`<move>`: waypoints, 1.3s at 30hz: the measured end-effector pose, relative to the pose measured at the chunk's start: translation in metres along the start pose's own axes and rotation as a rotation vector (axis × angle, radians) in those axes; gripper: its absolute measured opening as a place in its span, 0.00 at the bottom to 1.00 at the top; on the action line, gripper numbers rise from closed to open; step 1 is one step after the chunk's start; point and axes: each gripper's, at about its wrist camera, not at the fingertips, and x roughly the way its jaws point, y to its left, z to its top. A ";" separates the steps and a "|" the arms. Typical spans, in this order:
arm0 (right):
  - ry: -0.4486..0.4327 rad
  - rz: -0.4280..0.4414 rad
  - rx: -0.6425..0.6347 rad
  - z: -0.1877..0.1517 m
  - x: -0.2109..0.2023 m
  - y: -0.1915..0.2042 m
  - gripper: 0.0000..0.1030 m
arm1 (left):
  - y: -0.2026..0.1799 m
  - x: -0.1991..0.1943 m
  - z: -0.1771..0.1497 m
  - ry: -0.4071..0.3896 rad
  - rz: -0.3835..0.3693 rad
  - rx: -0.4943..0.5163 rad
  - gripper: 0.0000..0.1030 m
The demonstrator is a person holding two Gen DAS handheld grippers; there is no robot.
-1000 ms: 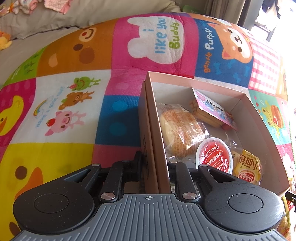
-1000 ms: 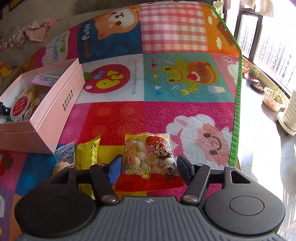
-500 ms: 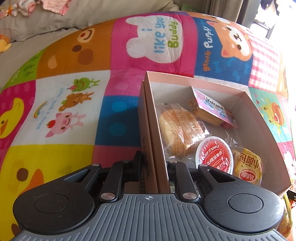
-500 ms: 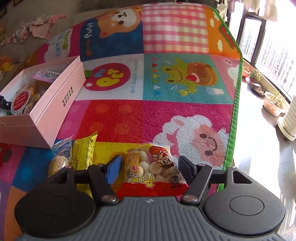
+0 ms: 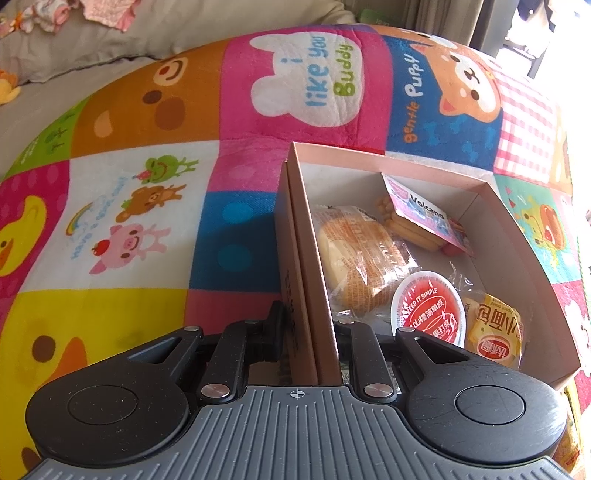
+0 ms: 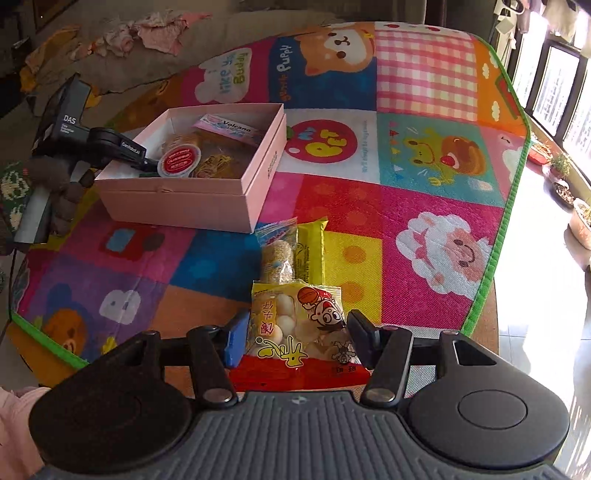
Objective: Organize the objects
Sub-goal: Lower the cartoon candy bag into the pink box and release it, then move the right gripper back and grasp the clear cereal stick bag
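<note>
Cartoon patchwork play mat (image 6: 424, 206) w/ green edging carries everything.

On mat: pink box (image 6: 192, 201) towards far left, snacks inside. Just in front of its near right corner, clear sesame bar pkt (image 6: 277, 254) & yellow wrapper (image 6: 311, 251) lie side by side, touching. Mat's right edge borders sunlit floor (image 6: 535, 295); grey cushion (image 5: 166, 33) behind far edge.

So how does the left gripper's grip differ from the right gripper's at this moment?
The left gripper is clamped narrowly on the wall of the pink box, one finger inside and one outside. The right gripper stands much wider, its jaws having just been closing on the snack bag, which sits between them. The box rests on the play mat; the bag appears lifted clear of it. Both angle downward.
</note>
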 end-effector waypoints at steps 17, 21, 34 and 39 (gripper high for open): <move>-0.453 0.117 -0.078 0.186 -0.012 0.071 0.66 | 0.005 0.000 -0.002 -0.011 -0.029 -0.020 0.20; -0.394 0.122 -0.011 0.187 0.008 0.052 0.66 | 0.004 0.000 -0.001 -0.009 -0.024 -0.015 0.20; -0.134 -0.151 0.106 0.030 0.029 -0.036 0.70 | 0.003 0.000 -0.003 -0.015 -0.017 -0.012 0.20; -0.126 -0.203 0.138 -0.004 0.037 -0.030 0.72 | 0.001 0.000 -0.002 -0.010 -0.009 -0.006 0.20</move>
